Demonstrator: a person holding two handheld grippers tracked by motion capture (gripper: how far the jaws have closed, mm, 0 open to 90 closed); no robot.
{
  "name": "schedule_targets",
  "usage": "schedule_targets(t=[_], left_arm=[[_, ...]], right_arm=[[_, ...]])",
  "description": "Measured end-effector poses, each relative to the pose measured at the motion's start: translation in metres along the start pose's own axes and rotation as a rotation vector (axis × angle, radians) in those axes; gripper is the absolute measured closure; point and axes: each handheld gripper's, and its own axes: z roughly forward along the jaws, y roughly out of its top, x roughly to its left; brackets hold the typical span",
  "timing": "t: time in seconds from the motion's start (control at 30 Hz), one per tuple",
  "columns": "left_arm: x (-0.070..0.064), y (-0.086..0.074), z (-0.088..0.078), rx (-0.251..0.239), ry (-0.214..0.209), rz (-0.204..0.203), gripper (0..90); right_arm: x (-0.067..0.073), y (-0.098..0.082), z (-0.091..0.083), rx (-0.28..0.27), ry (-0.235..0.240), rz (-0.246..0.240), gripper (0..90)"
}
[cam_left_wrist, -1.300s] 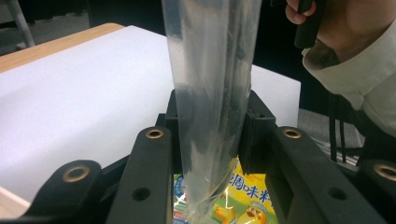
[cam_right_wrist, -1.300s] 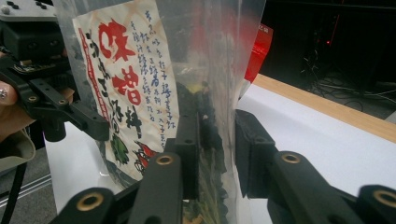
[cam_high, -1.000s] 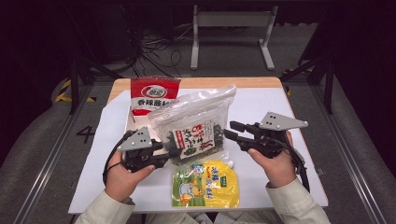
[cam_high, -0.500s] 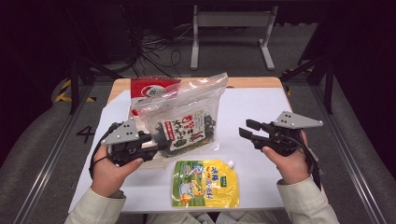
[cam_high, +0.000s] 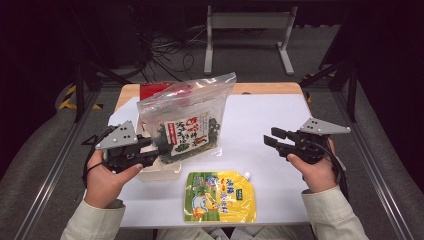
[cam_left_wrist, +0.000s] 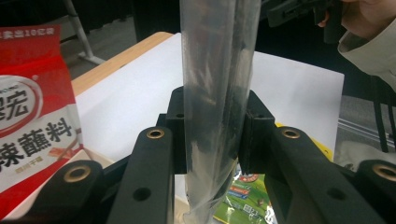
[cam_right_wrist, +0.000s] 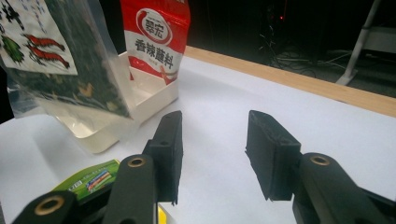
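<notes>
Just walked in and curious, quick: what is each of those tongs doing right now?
Left tongs: closed on the clear bag of seaweed, holding it upright.
Right tongs: open, nothing between them, having just opened wider.

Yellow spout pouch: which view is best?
High view: the whole yellow spout pouch lies flat on the white table, cap and print visible. The left gripper view and the right gripper view each catch just a green corner.

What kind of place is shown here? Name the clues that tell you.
Probably a lab or workshop set up for recording, not a kitchen: a white-topped table with a dark metal frame beside it, loose cables on the grey floor behind, and food packets handled with hand-held grippers.
</notes>
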Motion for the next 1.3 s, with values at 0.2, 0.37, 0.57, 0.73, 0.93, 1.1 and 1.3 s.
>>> schedule_targets(t=[0.2,0.37,0.57,0.73,0.93,1.1,1.3], left_arm=[[0.005,0.0,-0.009,-0.024,0.046,-0.012,70.9],[0.01,-0.002,-0.014,-0.031,0.086,-0.007,70.9],[0.019,-0.007,-0.016,-0.03,0.155,0.003,71.0],[0.024,-0.01,-0.018,-0.028,0.196,0.003,70.9],[0.033,-0.017,-0.018,-0.03,0.24,-0.006,70.9],[0.041,-0.024,-0.017,-0.029,0.266,-0.02,70.9],[0.05,-0.031,-0.016,-0.038,0.28,-0.015,70.9]], right_arm=[[-0.006,-0.003,-0.003,0.007,-0.016,0.014,55.6],[-0.01,-0.005,-0.005,0.008,-0.025,0.027,55.5],[-0.016,-0.007,-0.008,0.002,-0.041,0.046,55.1],[-0.019,-0.009,-0.011,-0.001,-0.049,0.053,55.1],[-0.021,-0.01,-0.014,-0.006,-0.056,0.06,55.3],[-0.025,-0.012,-0.015,-0.002,-0.073,0.064,54.6],[-0.027,-0.014,-0.012,0.018,-0.094,0.05,53.0]])
